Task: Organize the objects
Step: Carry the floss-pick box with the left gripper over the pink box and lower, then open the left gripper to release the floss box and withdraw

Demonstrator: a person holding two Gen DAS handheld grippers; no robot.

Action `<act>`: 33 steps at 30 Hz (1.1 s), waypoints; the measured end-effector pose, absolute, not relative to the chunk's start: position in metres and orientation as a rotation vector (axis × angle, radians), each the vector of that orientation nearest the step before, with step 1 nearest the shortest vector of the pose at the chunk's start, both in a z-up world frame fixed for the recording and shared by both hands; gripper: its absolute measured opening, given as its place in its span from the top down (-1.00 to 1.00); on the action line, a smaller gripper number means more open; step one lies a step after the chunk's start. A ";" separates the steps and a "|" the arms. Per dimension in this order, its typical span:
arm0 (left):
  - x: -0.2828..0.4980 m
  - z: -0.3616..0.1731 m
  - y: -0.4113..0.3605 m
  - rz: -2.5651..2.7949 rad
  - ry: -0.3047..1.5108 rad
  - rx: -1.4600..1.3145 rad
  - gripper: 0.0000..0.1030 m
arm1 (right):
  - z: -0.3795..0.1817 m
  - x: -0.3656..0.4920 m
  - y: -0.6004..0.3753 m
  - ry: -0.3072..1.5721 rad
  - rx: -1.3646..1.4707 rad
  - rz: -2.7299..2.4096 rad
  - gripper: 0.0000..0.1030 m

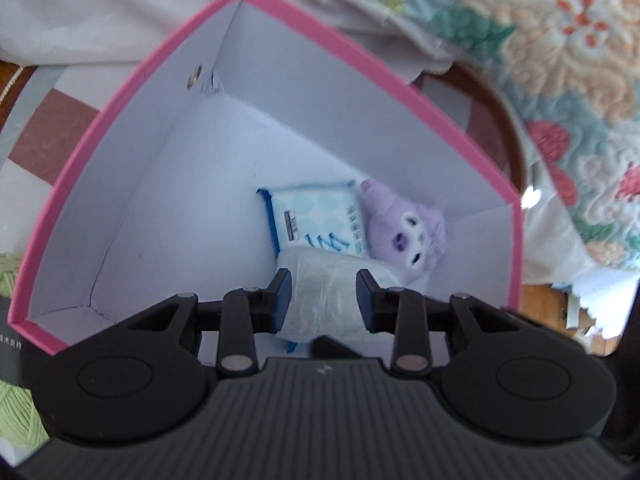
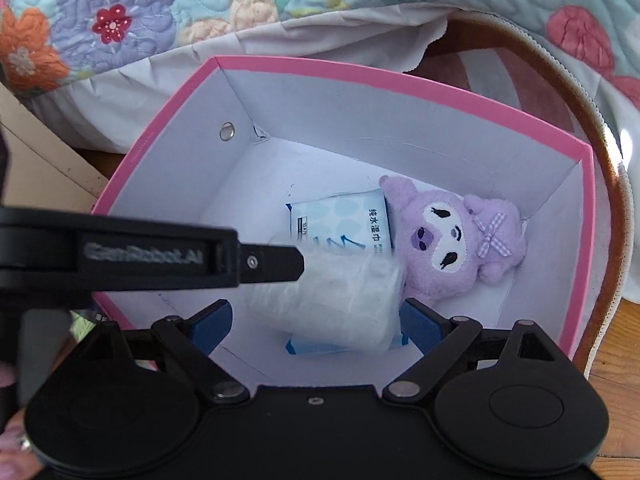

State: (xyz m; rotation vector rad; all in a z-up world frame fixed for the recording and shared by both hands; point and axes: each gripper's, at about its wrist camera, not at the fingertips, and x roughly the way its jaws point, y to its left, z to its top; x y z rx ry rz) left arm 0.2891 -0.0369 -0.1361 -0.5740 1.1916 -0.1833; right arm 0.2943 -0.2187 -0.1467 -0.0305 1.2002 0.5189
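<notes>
A pink box with white inner walls (image 1: pixel 304 92) (image 2: pixel 400 120) fills both views. On its floor lie a blue wet-wipes pack (image 1: pixel 316 216) (image 2: pixel 340 220) and a purple plush toy (image 1: pixel 408 236) (image 2: pixel 452 236), side by side against the far right corner. My left gripper (image 1: pixel 323 300) is inside the box, shut on a white translucent tissue packet (image 1: pixel 324 296) (image 2: pixel 340 300) that hangs tilted over the wipes. One of its fingers (image 2: pixel 272 264) reaches in from the left in the right wrist view. My right gripper (image 2: pixel 318 326) is open wide over the box's near side, pads clear of the packet.
A flowered quilt (image 1: pixel 560 40) (image 2: pixel 160 8) and a white sheet (image 2: pixel 120 92) hang behind the box. The box sits on a round brown-rimmed seat (image 2: pixel 608 184) over a wooden floor (image 2: pixel 616 360). Green yarn (image 1: pixel 16 412) lies to the left. A blue-edged pack (image 2: pixel 304 348) peeks from under the packet.
</notes>
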 end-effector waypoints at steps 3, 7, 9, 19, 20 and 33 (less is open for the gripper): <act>0.289 -0.140 -0.040 -0.198 1.195 -0.562 0.36 | -0.145 0.295 -0.226 1.182 -0.002 0.536 -0.69; 0.288 -0.146 -0.046 -0.188 1.205 -0.552 0.38 | -0.146 0.290 -0.232 1.162 -0.011 0.514 -0.16; 0.286 -0.145 -0.050 -0.192 1.196 -0.531 0.38 | -0.144 0.284 -0.231 1.152 -0.061 0.509 -0.02; 0.286 -0.140 -0.063 -0.215 1.251 -0.458 0.40 | -0.145 0.271 -0.236 1.174 -0.043 0.566 0.05; 0.286 -0.142 -0.065 -0.217 1.248 -0.458 0.39 | -0.143 0.271 -0.237 1.165 -0.048 0.565 0.05; 0.271 -0.114 -0.071 -0.210 1.184 -0.353 0.31 | -0.095 0.213 -0.255 0.953 -0.140 0.520 -0.16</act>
